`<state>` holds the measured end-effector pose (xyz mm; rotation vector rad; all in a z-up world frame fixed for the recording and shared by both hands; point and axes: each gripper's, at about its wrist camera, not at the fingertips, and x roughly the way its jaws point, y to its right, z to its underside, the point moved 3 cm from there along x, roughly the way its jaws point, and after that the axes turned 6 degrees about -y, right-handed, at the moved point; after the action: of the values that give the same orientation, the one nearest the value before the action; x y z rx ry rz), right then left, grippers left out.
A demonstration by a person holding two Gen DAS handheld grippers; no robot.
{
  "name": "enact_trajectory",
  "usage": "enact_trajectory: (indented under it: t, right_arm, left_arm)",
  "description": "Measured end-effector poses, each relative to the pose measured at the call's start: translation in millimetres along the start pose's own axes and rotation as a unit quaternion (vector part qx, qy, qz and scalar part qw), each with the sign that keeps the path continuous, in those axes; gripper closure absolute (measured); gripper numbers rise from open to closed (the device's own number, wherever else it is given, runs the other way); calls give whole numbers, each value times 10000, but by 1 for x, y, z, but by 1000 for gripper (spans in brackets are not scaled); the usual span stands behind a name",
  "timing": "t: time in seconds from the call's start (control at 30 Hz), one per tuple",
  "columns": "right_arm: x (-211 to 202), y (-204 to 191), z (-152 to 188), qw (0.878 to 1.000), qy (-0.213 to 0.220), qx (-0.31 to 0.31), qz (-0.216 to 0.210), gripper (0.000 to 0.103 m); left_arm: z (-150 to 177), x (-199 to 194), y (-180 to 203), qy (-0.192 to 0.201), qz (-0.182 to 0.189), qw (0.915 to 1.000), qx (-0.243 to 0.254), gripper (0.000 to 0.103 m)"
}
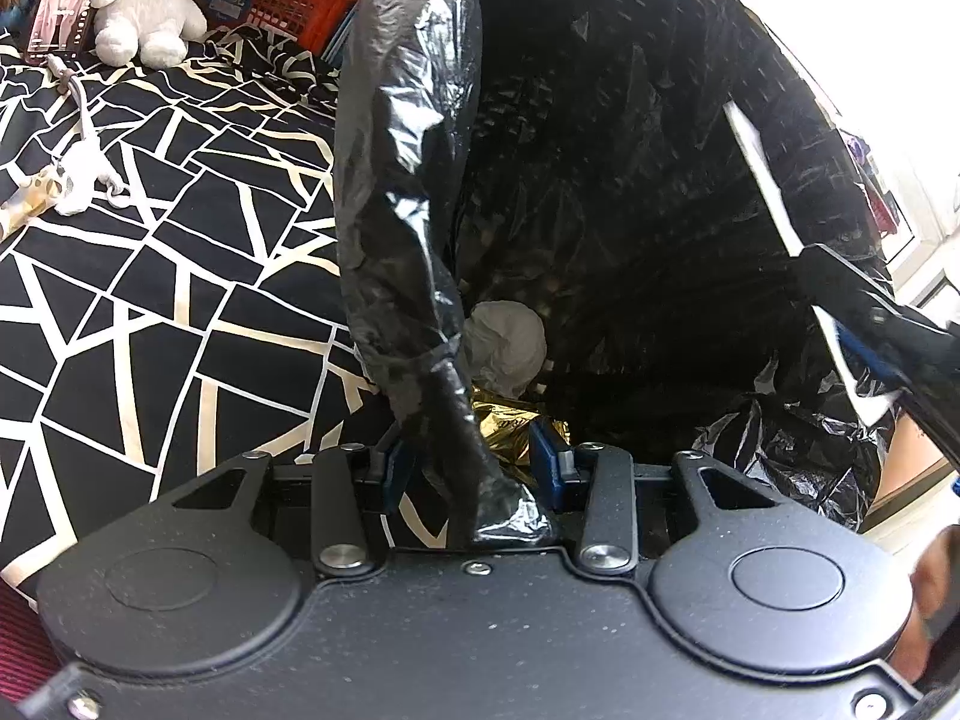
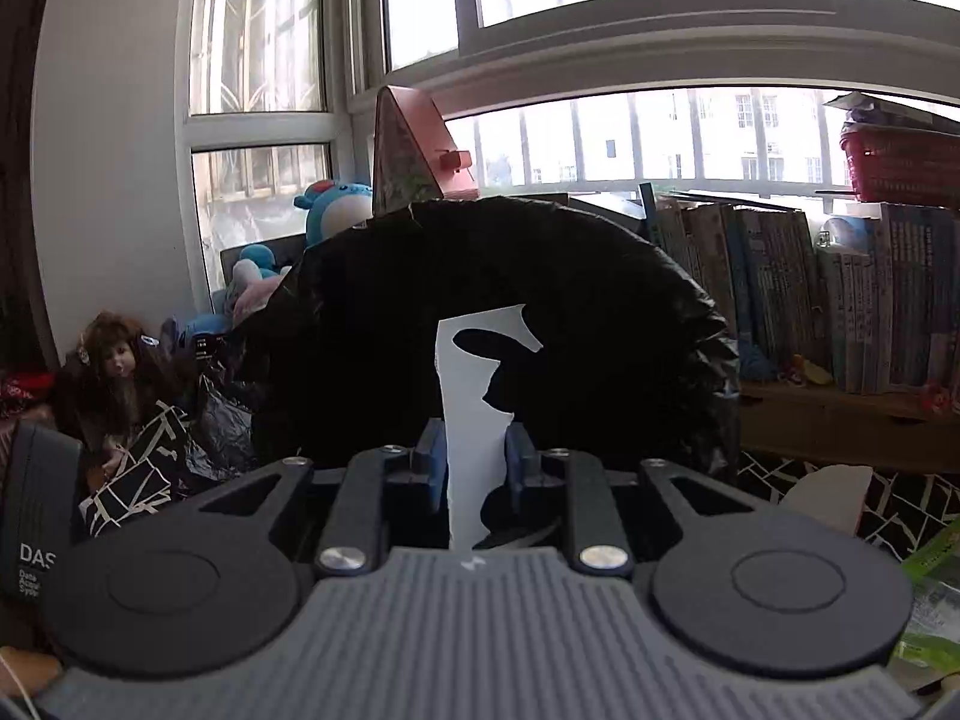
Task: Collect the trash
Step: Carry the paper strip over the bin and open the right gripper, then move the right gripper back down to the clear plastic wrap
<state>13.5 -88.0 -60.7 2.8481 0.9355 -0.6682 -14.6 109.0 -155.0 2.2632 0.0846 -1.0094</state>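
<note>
My left gripper (image 1: pixel 474 450) is shut on a twisted bunch of the black trash bag's (image 1: pixel 600 180) rim and holds the bag open over the bed. At the bottom of the bag lie a crumpled white tissue (image 1: pixel 507 348) and a gold wrapper (image 1: pixel 510 420). At the bag's right edge sits my right gripper (image 1: pixel 840 300) with a white paper strip (image 1: pixel 759 180) sticking up from it. In the right wrist view the torn white strip (image 2: pixel 468 408) stands between the blue pads of my right gripper (image 2: pixel 474 450), touching both. The bag (image 2: pixel 570 300) rises just beyond it.
A black bedspread with white lines (image 1: pixel 150 300) carries a crumpled white wad beside a wrapper (image 1: pixel 78 180). A white plush toy (image 1: pixel 150 12) and a red crate (image 1: pixel 288 0) stand at the back. A doll (image 2: pixel 114 366), a row of books (image 2: pixel 840 300) and a green packet (image 2: pixel 936 570) surround the bag.
</note>
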Motion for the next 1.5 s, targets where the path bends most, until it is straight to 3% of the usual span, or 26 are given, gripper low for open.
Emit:
enact_trajectory:
  t: [0.03,0.1,0.13,0.4,0.7,0.9,1.07,1.5]
  right_arm:
    - [3,0,0,10000,-32,1,-1,70]
    - [5,2,-1,10000,-58,45,-42,52]
    - [6,2,-1,9999,-67,73,-75,49]
    - [-4,9,2,9997,-18,155,-185,39]
    - [-41,35,0,9978,460,446,-160,33]
    - [-72,58,4,9946,842,512,312,25]
    - [-89,84,14,9914,867,656,728,22]
    - [-81,146,83,9764,102,1123,1840,20]
  left_arm:
    - [0,0,0,1,4,10000,-4,65]
    - [0,0,-1,2,3,10000,-2,65]
    - [0,0,-1,2,2,10000,-2,65]
    - [-3,-1,0,-35,-6,10000,-26,64]
    - [-12,-1,3,-143,6,9999,-87,62]
    - [-21,1,7,-224,-5,9997,-97,59]
    - [-30,3,13,-365,15,9993,-13,52]
    - [-42,5,17,-611,-15,9981,5,51]
